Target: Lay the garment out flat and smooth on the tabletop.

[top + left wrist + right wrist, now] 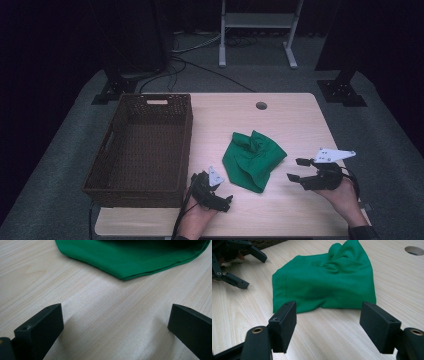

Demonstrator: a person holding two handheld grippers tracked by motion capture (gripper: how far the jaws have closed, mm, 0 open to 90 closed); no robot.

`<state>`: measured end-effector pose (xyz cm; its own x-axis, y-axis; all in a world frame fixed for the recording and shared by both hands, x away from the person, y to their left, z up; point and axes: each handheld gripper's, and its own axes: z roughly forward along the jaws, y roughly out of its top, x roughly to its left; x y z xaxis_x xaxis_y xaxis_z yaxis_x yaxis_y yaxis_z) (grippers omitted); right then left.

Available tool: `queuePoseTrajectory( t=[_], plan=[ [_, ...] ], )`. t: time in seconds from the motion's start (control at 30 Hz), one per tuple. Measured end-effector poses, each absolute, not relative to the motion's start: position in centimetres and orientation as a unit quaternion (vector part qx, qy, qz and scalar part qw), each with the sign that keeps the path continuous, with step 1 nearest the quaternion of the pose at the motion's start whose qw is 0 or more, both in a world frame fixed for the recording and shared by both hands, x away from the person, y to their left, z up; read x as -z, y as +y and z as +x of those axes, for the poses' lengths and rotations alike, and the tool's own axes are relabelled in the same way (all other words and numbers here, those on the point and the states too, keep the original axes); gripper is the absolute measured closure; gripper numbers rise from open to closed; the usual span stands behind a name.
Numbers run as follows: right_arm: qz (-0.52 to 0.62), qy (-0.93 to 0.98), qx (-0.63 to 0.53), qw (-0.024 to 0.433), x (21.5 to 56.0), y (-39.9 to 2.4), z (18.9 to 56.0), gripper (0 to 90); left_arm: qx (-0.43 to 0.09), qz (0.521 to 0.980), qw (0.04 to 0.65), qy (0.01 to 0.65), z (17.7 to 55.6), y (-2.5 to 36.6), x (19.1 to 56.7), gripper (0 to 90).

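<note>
A crumpled green cloth [252,159] lies on the wooden table [290,120], right of centre. My left gripper [225,192] rests on the table just below and left of the cloth. Its jaws stand wide apart over bare wood, with the cloth's folded edge [132,257] a short way ahead of them. My right gripper [295,169] sits at the cloth's right side and points left at it. It is open, with the cloth [324,282] just beyond its jaws and nothing between them. The left gripper [253,271] shows on the far side of the cloth in the right gripper view.
A dark brown wicker basket [187,145] stands empty along the table's left side, close to the left hand. A round cable hole [261,105] sits near the table's far edge. A white frame stands on the floor beyond the table.
</note>
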<state>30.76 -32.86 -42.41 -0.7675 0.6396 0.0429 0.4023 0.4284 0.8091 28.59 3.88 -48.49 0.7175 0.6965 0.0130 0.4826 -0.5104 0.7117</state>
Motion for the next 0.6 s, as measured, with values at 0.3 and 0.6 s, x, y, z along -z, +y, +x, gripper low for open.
queuePoseTrajectory(
  t=[0.3,0.6],
  plan=[
    [0.311,0.834,-0.434,0.139,42.2,-32.4,31.2,31.5,-0.150,0.856,0.355,0.344,28.6,3.9,48.5,0.0],
    [0.307,0.835,-0.434,0.138,42.0,-31.7,31.7,32.3,-0.150,0.856,0.355,0.344,28.6,3.9,48.5,0.0]
  ],
)
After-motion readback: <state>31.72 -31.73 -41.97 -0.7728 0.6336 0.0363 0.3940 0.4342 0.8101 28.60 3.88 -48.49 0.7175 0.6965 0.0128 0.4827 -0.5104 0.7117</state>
